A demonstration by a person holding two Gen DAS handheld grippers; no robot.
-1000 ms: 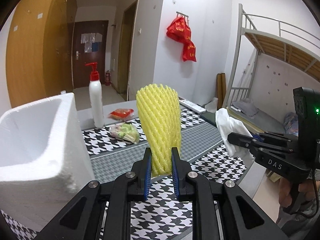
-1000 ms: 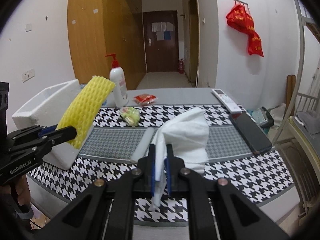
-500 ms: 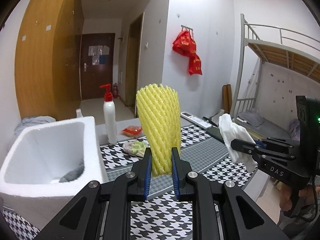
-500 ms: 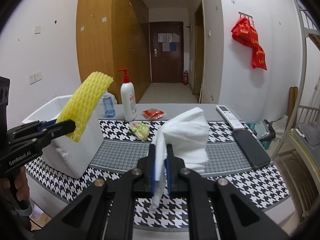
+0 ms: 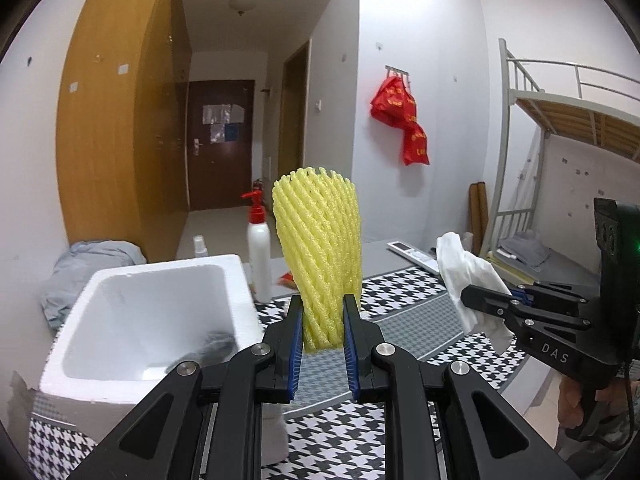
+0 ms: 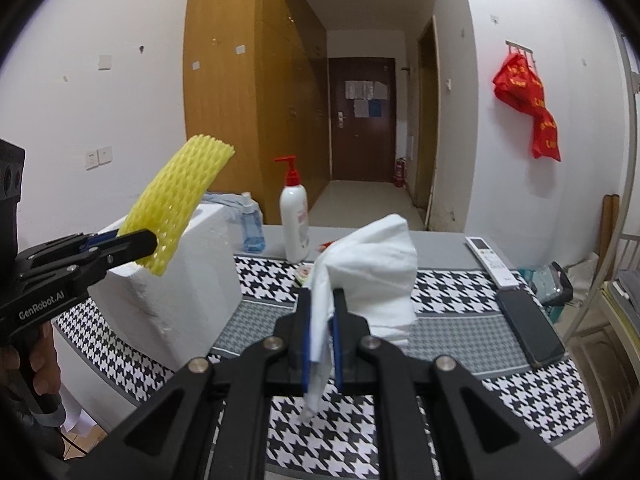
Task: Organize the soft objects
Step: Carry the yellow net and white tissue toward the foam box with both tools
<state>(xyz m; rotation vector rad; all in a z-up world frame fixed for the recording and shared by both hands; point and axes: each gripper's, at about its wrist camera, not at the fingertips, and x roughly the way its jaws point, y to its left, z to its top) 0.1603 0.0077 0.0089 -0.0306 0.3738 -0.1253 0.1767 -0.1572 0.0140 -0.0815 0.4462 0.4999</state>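
My left gripper [image 5: 320, 312] is shut on a yellow foam net sleeve [image 5: 318, 248], which stands upright above the table, just right of the white foam box [image 5: 132, 376]. In the right wrist view the same sleeve [image 6: 176, 208] slants up over the foam box [image 6: 180, 292], with the left gripper [image 6: 150, 242] pinching its lower end. My right gripper [image 6: 322, 312] is shut on a crumpled white cloth [image 6: 372, 276] held above the table. The left wrist view shows that cloth [image 5: 468, 276] and right gripper [image 5: 466, 300] at the right. A dark grey item [image 5: 212, 348] lies inside the box.
On the houndstooth table mat [image 6: 460, 400] stand a white pump bottle [image 6: 294, 228] and a small blue bottle [image 6: 252, 228]. A remote [image 6: 492, 260] and a black phone [image 6: 528, 328] lie at the right. A snack packet [image 6: 304, 274] sits behind the cloth. Bunk bed [image 5: 560, 128] far right.
Both grippers have risen with the sleeve and the cloth still held. The left view now looks into the box from higher up, and the box sits lower in both views.
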